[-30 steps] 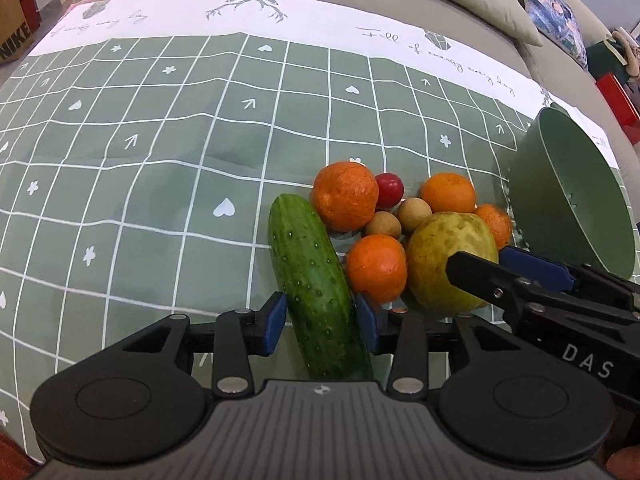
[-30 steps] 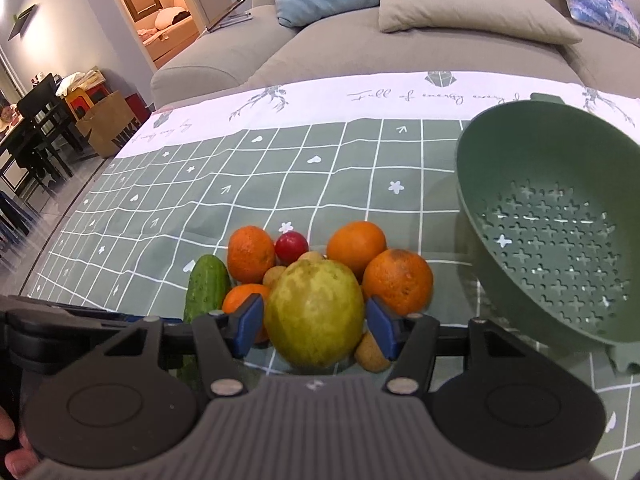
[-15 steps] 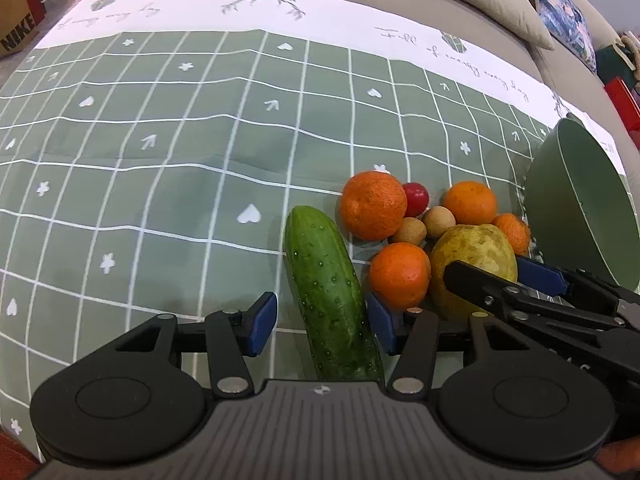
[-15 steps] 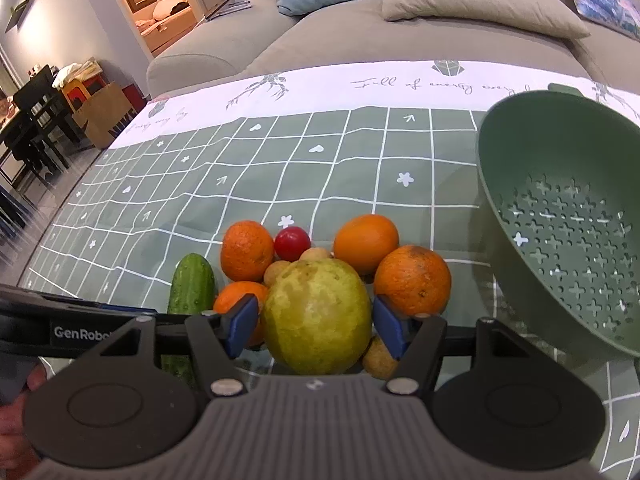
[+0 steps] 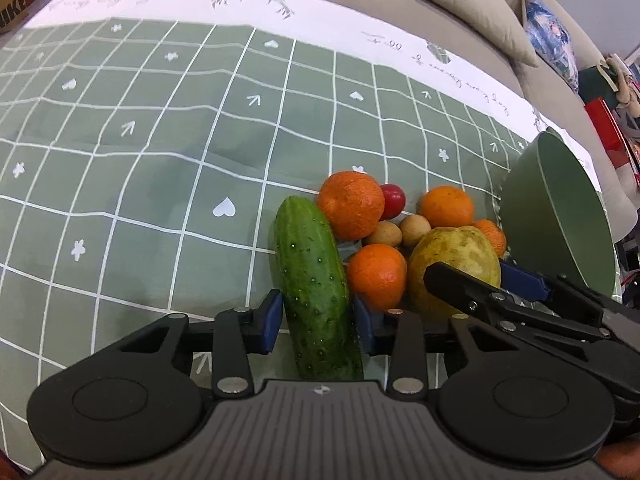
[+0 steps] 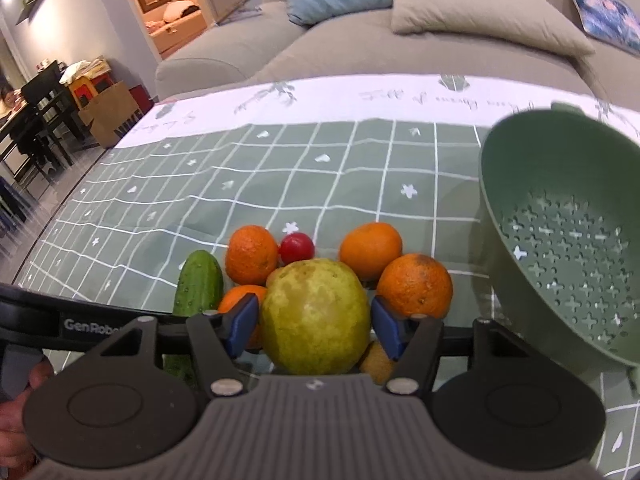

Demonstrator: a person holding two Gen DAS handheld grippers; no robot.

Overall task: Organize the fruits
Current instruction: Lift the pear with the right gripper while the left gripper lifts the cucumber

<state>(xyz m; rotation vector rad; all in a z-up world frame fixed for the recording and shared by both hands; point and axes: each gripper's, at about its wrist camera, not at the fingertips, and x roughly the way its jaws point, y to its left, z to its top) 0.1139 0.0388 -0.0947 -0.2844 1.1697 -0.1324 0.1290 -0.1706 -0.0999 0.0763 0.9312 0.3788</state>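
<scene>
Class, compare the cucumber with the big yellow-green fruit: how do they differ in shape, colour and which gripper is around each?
The cucumber is long and dark green; the yellow-green fruit is round and paler. The cucumber's skin is bumpy, the fruit's smooth and mottled. The cucumber sits between the left gripper jaws, the fruit between the right gripper jaws. Both rest on the checked tablecloth.

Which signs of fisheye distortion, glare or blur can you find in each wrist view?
Left wrist view: the tablecloth grid bows outward and its white border glares; the cucumber is sharp. Right wrist view: the grid curves likewise, the green colander bulges at the frame edge, the lit doorway is overexposed, and the dining corner is soft.
</scene>
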